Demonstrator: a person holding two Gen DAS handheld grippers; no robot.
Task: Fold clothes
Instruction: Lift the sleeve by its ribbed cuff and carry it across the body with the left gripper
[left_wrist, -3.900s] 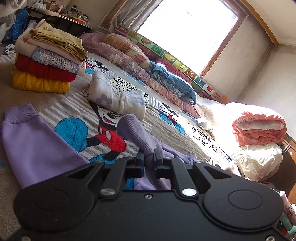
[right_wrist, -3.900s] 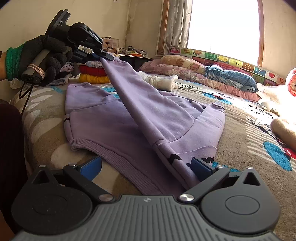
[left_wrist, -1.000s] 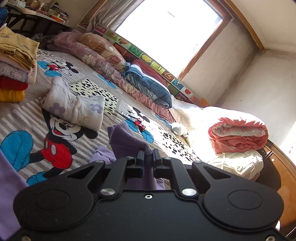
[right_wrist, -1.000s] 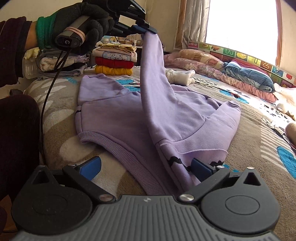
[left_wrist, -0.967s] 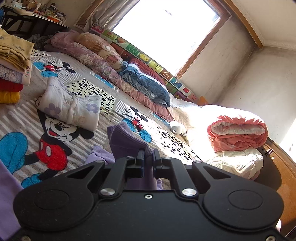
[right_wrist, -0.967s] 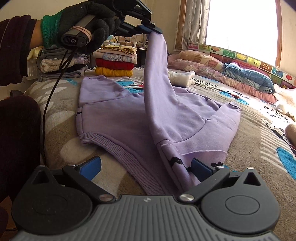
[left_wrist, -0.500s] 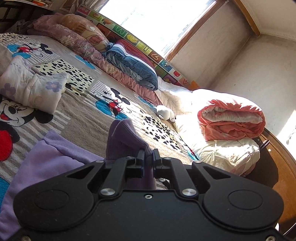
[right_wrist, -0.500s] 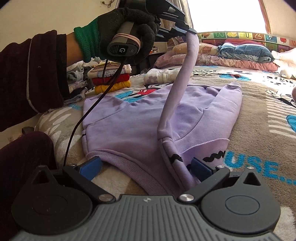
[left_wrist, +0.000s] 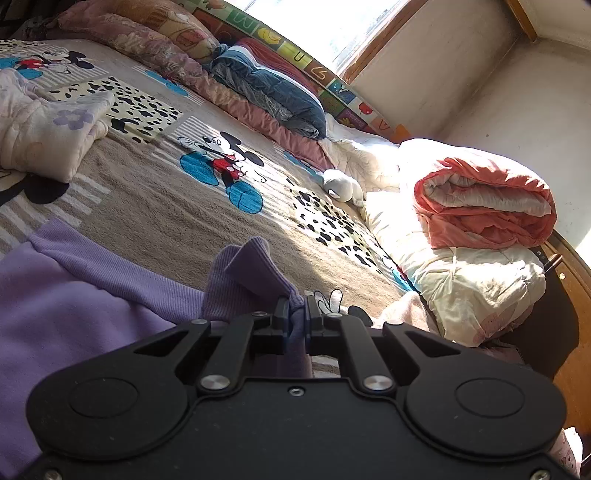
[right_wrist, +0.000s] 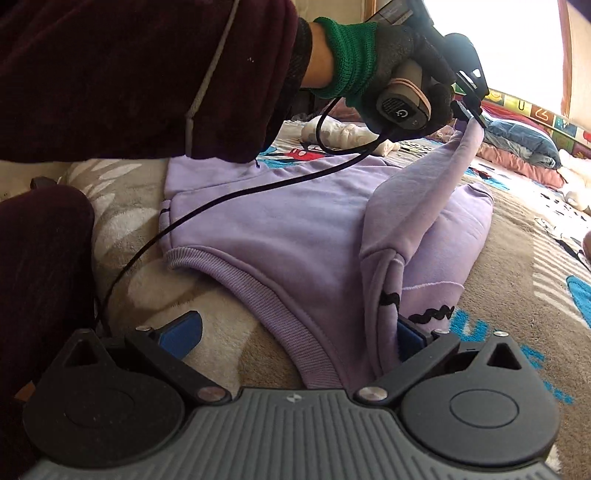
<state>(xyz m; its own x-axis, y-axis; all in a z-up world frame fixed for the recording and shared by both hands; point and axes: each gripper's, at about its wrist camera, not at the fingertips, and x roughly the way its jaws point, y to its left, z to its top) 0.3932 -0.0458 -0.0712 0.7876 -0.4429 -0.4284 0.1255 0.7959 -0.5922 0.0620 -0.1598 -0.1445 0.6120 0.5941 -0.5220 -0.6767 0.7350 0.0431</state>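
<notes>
Right wrist view: purple sweatshirt (right_wrist: 280, 229) spread flat on cartoon blanket (right_wrist: 524, 266), one sleeve (right_wrist: 424, 195) lifted. Left gripper (left_wrist: 294, 314) clamped tight on sleeve's ribbed cuff (left_wrist: 251, 273), gripped by gloved hand (right_wrist: 410, 66). Right gripper (right_wrist: 291, 332) spread wide, low at the hem (right_wrist: 258, 288), holding nothing; blue pad (right_wrist: 408, 338) touching fabric.
</notes>
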